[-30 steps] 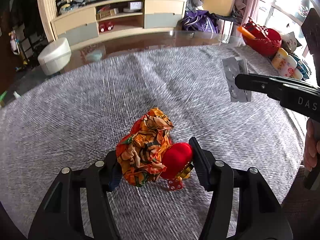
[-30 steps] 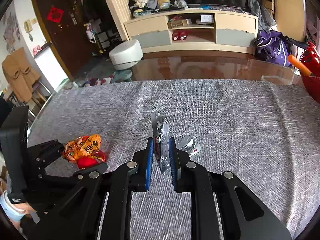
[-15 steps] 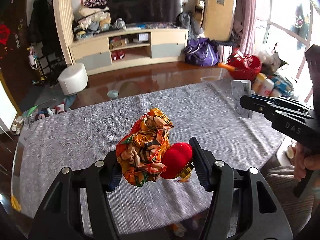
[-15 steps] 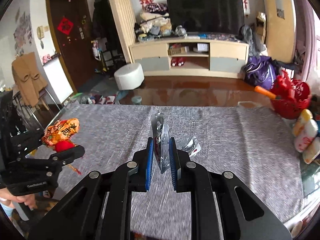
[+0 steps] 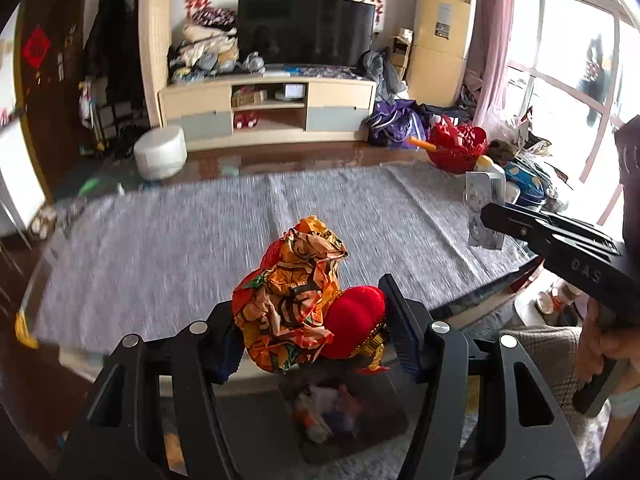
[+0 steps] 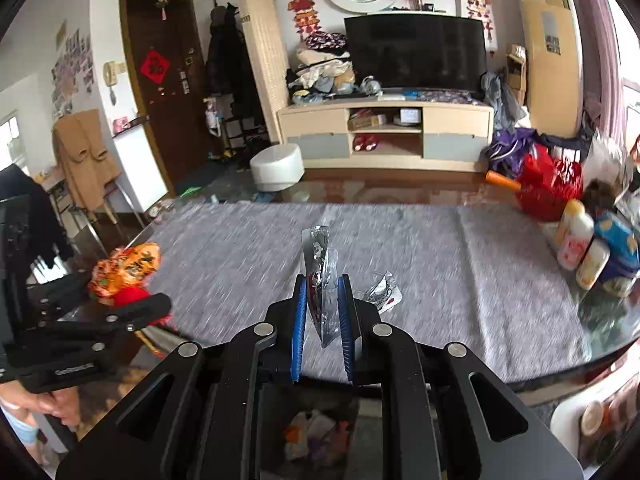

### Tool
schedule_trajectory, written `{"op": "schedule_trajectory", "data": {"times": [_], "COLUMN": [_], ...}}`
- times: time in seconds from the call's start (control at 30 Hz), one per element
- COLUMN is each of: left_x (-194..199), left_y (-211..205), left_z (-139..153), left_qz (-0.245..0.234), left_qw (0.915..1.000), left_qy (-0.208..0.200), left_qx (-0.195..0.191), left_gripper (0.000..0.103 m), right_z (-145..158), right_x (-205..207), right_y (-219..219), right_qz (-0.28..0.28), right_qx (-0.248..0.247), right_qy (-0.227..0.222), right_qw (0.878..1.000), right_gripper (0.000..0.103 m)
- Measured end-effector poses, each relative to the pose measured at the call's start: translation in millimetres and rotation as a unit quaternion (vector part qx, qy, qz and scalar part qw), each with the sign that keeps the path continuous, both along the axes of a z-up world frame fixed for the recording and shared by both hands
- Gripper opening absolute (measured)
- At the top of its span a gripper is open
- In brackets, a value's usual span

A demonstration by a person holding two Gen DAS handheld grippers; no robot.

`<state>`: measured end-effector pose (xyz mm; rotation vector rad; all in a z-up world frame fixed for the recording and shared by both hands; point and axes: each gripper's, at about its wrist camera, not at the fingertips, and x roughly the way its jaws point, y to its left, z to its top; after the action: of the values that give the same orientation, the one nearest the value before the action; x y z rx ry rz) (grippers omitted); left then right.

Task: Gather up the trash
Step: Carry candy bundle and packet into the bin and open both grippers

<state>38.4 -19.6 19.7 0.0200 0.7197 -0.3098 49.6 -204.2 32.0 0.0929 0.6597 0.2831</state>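
My left gripper [image 5: 310,312] is shut on a crumpled orange wrapper [image 5: 292,292] and a red plush ornament [image 5: 352,320], held in the air past the near edge of the grey-clothed table [image 5: 160,240]. My right gripper [image 6: 322,288] is shut on a flat silver wrapper [image 6: 316,252] that stands upright between its blue pads; a second crumpled silver piece [image 6: 382,290] hangs at its right finger. Below both grippers stands a dark bin [image 5: 332,408] with mixed trash in it, also seen as the bin [image 6: 316,432] in the right wrist view. Each view shows the other gripper from the side, with a hand on its handle.
A red basket [image 5: 458,146] and several bottles [image 6: 576,236] crowd the table's right end. Beyond the table are a white round stool [image 6: 276,168], a TV cabinet [image 6: 384,136] and a brown door [image 6: 160,80]. A chair with a tan coat [image 6: 84,156] stands at the left.
Both grippers have risen and pulled back from the table with their loads still held. The room's far wall and the bin below have come into view.
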Motion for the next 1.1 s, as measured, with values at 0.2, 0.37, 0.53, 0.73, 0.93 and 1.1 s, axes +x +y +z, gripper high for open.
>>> {"op": "schedule_trajectory", "data": {"times": [0.2,0.37,0.53,0.73,0.93,1.1], "left_x": [-20,-28,-28,-16,-4,-2], "left_y": [3,0,-1,-1,1,1], "left_z": [-55,-106,-165,-217,-252,-263], "left_qz": [0.007,0.006,0.007,0.009,0.004,-0.005], "left_qw": [0.9987,0.9953,0.9878,0.9836,0.9782,0.9772], "left_qy": [0.050,0.096,0.155,0.180,0.207,0.212], "left_qx": [-0.009,-0.009,-0.014,0.005,0.009,0.011], "left_gripper": [0.058,0.058,0.058,0.058,0.058,0.058], "right_z": [-56,-108,-159,-212,-238,-250], "right_x": [-18,-21,-17,-12,-8,-2], "right_y": [1,5,11,19,23,22], "right_qz": [0.008,0.009,0.016,0.014,0.009,0.011], "right_qx": [0.023,0.029,0.040,0.038,0.021,0.029], "right_qy": [0.060,0.112,0.163,0.203,0.223,0.237], "right_qw": [0.998,0.993,0.986,0.978,0.975,0.971], "right_gripper": [0.017,0.017,0.017,0.017,0.017,0.017]}}
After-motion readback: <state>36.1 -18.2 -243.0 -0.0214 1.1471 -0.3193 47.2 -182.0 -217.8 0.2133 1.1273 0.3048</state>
